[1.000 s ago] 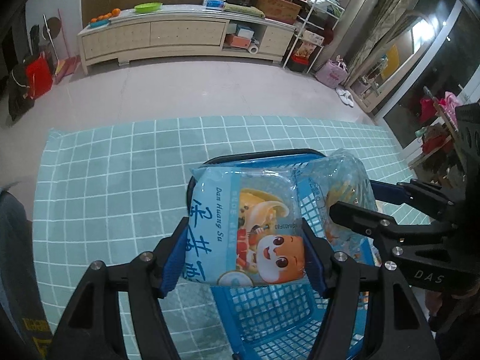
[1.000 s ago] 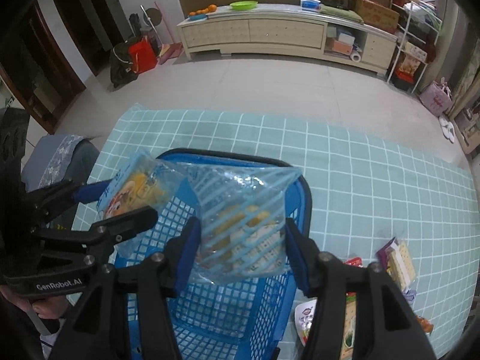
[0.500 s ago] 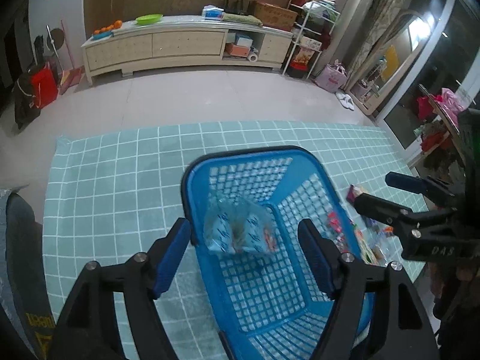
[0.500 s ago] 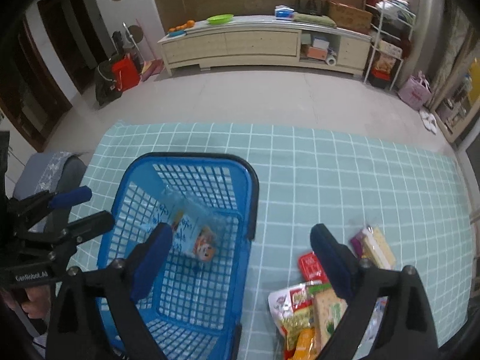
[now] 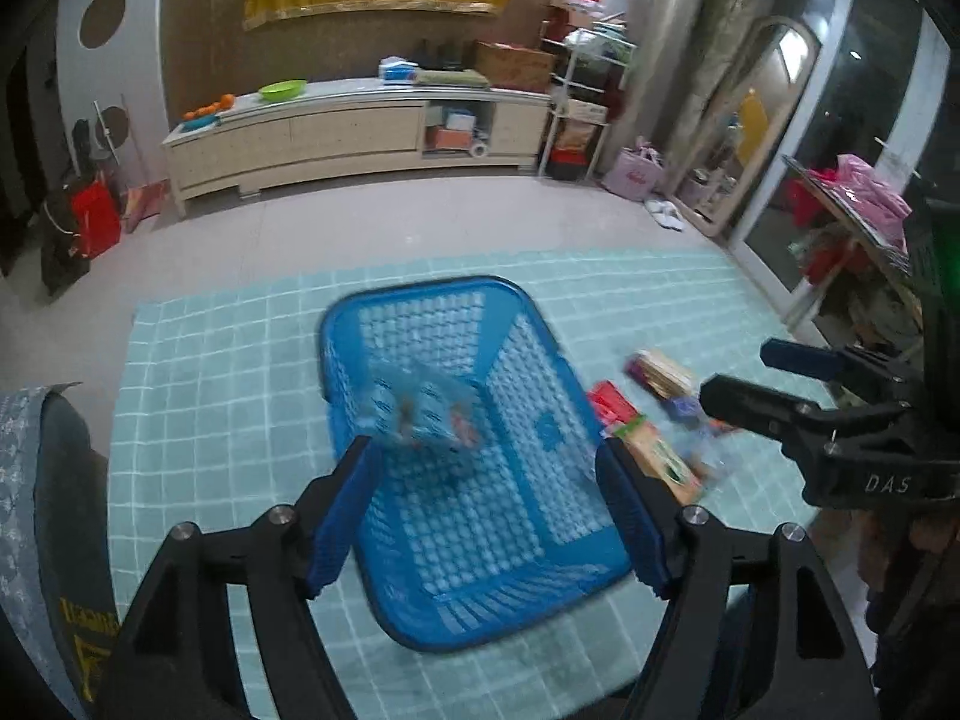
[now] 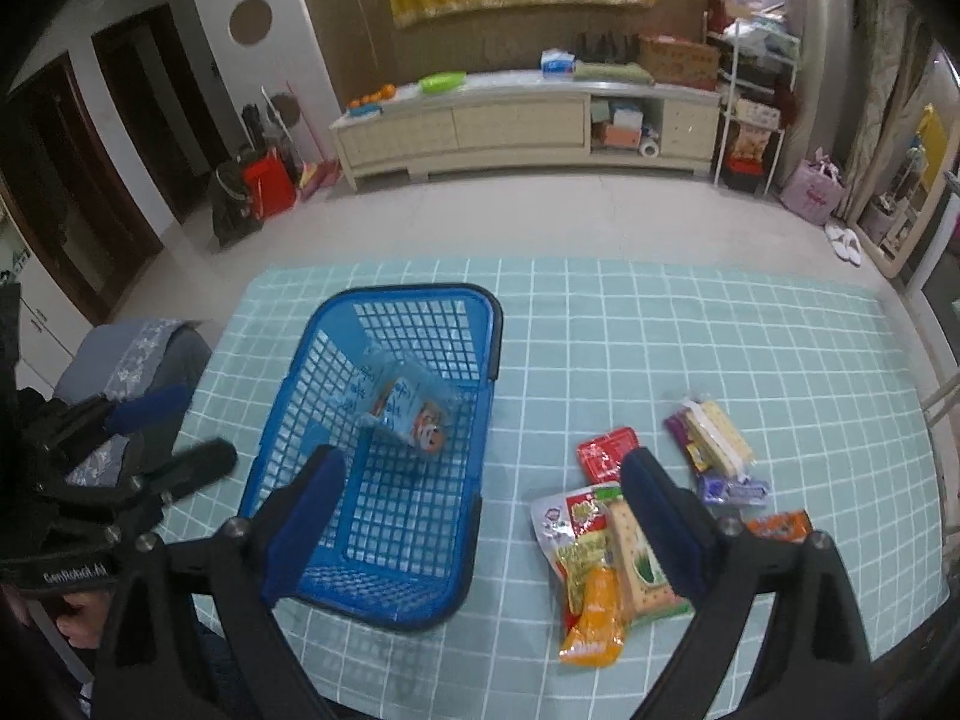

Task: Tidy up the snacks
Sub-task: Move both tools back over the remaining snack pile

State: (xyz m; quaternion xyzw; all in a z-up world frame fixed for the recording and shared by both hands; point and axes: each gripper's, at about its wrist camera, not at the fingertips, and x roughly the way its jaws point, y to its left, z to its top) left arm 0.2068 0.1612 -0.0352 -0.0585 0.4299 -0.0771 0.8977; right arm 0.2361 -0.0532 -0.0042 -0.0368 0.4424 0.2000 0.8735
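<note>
A blue mesh basket stands on the teal checked cloth. Two light-blue snack bags lie inside it near its far end. My left gripper is open and empty, high above the basket's near part. My right gripper is open and empty, above the basket's right rim. It also shows at the right of the left wrist view. A pile of loose snack packs lies on the cloth right of the basket, with a cracker pack farther right.
The teal checked cloth covers a low table. A grey cushioned seat stands at its left edge. A long cream cabinet lines the far wall. A mirror and shelves stand at the far right.
Both grippers let go of their light-blue snack bags, which now lie in the basket. Both grippers opened, rose and pulled back; the right one shifted right towards the snack pile.
</note>
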